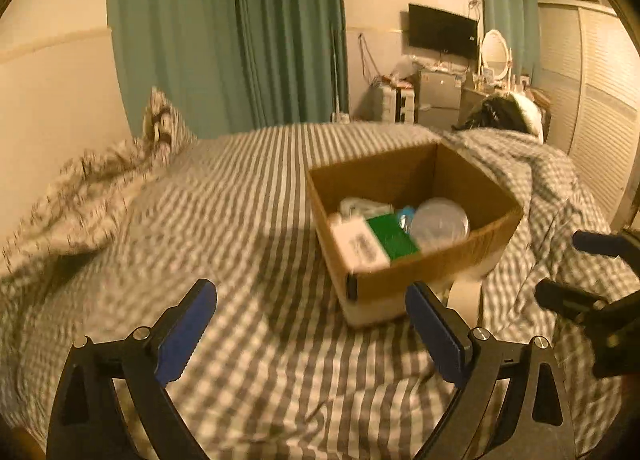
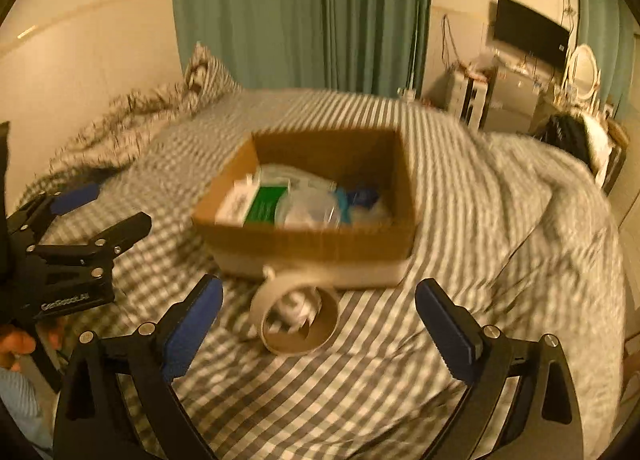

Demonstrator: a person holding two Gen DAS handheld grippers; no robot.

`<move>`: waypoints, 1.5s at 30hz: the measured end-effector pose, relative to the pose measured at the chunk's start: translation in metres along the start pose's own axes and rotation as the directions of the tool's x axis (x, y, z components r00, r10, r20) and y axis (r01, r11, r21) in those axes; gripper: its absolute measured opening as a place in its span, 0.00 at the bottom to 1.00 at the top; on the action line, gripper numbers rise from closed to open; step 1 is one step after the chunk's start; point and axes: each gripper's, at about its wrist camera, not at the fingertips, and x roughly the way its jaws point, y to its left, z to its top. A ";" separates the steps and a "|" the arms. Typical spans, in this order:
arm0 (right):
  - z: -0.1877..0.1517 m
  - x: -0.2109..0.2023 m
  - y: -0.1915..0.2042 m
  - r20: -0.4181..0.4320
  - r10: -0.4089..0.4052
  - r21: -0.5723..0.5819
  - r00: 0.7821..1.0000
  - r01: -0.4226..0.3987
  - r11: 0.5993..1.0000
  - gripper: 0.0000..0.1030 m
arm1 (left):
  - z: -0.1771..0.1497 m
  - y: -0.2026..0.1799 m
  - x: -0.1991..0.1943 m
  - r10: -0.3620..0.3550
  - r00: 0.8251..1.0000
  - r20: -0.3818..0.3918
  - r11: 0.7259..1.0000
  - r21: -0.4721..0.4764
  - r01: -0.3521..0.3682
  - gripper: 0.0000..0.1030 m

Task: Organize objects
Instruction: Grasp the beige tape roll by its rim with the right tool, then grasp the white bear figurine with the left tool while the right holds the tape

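Note:
An open cardboard box [image 1: 424, 280] [image 2: 312, 246] sits on the checked bed. It holds a white and green carton [image 1: 372, 242] [image 2: 258, 202], a clear round lid [image 1: 440, 222] and blue and clear packets [image 2: 356, 200]. A roll of tape [image 2: 298, 314] lies on the bed against the box's near side; in the left wrist view only its edge [image 1: 464, 296] shows. My right gripper [image 2: 318, 318] is open and empty, with the roll just ahead between its fingers. My left gripper [image 1: 310, 324] is open and empty, left of the box's near corner.
A rumpled checked duvet [image 1: 100, 188] lies at the left by the wall, another fold [image 2: 540, 188] at the right. Green curtains [image 1: 228, 32], a wall TV [image 1: 442, 30], a mirror and cluttered furniture stand beyond the bed.

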 end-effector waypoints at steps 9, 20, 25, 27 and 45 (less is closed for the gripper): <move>-0.022 0.072 0.000 -0.135 0.066 0.011 0.989 -0.065 0.998 0.95 | -0.026 -0.013 0.041 0.010 0.995 -0.098 0.999 0.047 -0.005 0.95; -0.023 0.123 -0.007 -0.212 0.141 0.064 0.967 -0.130 0.989 0.95 | -0.037 -0.007 0.063 0.032 0.986 -0.163 0.999 0.045 -0.025 0.95; -0.025 0.126 -0.006 -0.221 0.184 0.075 0.958 -0.171 0.982 0.83 | -0.039 -0.003 0.065 0.039 0.982 -0.184 0.999 0.030 -0.034 0.95; -0.025 0.116 -0.005 -0.211 0.155 0.054 0.965 -0.147 0.988 0.83 | -0.039 -0.003 0.064 0.044 0.981 -0.186 0.999 0.029 -0.039 0.95; -0.017 0.027 -0.078 -0.104 -0.073 0.068 0.992 0.080 0.994 0.82 | -0.021 -0.084 0.070 -0.102 0.976 -0.194 0.994 0.011 0.106 0.95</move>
